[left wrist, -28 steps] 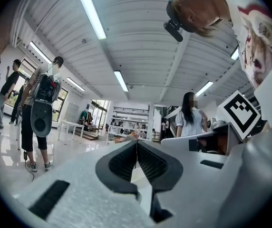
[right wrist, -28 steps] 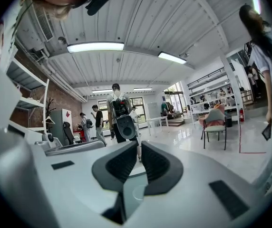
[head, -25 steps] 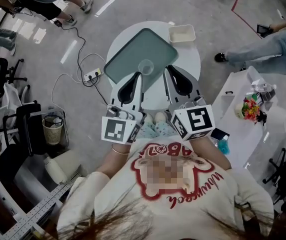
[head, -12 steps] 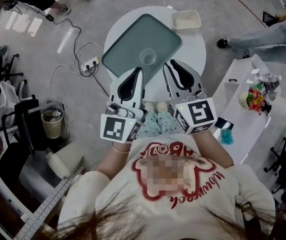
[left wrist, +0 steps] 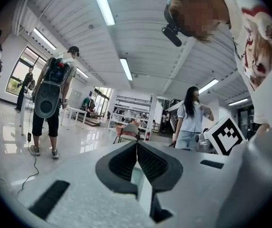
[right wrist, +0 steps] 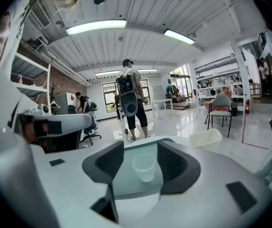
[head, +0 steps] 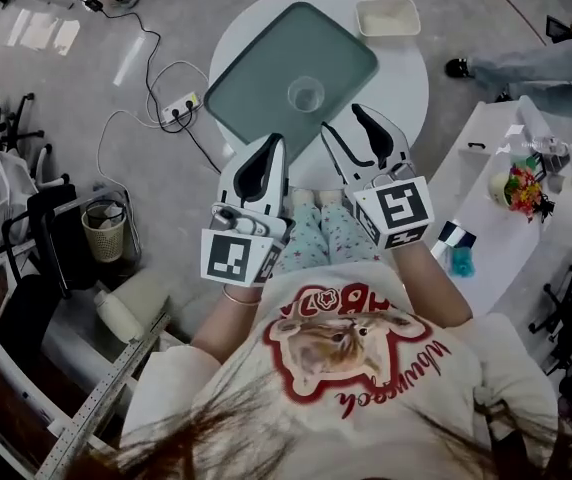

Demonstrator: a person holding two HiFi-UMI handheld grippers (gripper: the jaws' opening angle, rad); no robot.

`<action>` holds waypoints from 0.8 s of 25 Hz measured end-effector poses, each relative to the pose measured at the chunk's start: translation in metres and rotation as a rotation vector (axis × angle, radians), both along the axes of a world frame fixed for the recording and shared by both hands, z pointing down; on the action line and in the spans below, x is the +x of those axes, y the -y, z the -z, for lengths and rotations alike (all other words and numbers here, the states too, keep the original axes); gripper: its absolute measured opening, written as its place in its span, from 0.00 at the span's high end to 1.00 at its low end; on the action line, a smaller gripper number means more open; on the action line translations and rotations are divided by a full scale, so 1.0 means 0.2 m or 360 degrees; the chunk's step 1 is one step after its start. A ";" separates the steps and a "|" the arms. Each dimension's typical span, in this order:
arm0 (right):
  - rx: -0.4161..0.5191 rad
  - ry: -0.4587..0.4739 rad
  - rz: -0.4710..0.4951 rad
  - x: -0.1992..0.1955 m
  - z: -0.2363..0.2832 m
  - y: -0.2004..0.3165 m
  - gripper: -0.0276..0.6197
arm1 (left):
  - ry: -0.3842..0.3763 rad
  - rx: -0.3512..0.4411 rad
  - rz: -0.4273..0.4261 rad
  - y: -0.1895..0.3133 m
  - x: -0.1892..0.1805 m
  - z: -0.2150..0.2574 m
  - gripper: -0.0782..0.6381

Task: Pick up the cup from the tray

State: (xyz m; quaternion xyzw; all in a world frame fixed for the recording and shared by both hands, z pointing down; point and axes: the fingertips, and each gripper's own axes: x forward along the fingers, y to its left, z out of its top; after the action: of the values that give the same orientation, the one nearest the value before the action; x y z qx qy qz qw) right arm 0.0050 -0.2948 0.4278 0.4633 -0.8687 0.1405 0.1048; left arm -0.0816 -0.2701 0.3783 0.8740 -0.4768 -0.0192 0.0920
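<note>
Left gripper (head: 273, 143): fingers (left wrist: 122, 163) pressed together.
Right gripper (head: 343, 119): fingers (right wrist: 106, 161) just spreading, nothing between.
Cup (head: 306, 95): upright on tray (head: 251, 93), desk (head: 408, 78).

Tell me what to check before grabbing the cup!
1. The cup upright on the tray: ok.
2. Jaws of the right hand-held gripper apart, just been opening, nothing between them: ok.
3. The cup lined up ahead of those jaws: ok.
4. Jaws around the cup: not ok, it sits beyond the tips.
5. The left hand-held gripper shut and clear of the cup: ok.
6. The cup empty: cannot tell.
</note>
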 end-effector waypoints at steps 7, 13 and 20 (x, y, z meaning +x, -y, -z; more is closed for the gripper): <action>-0.0080 -0.0072 0.0039 -0.03 -0.18 -0.02 0.60 | -0.0003 -0.0036 0.0013 -0.01 -0.03 -0.08 0.87; -0.0188 -0.0105 0.0088 -0.07 -0.36 -0.05 0.59 | -0.0004 -0.0088 0.0028 -0.04 -0.03 -0.16 0.87; -0.0242 -0.0160 0.0098 -0.10 -0.51 -0.02 0.59 | -0.0020 -0.0136 0.0051 -0.11 -0.05 -0.24 0.87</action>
State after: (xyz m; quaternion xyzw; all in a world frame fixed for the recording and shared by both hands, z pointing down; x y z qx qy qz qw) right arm -0.0150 -0.2913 0.5295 0.4336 -0.8630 0.1794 0.1873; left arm -0.0926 -0.2484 0.4253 0.8613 -0.4906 -0.0058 0.1321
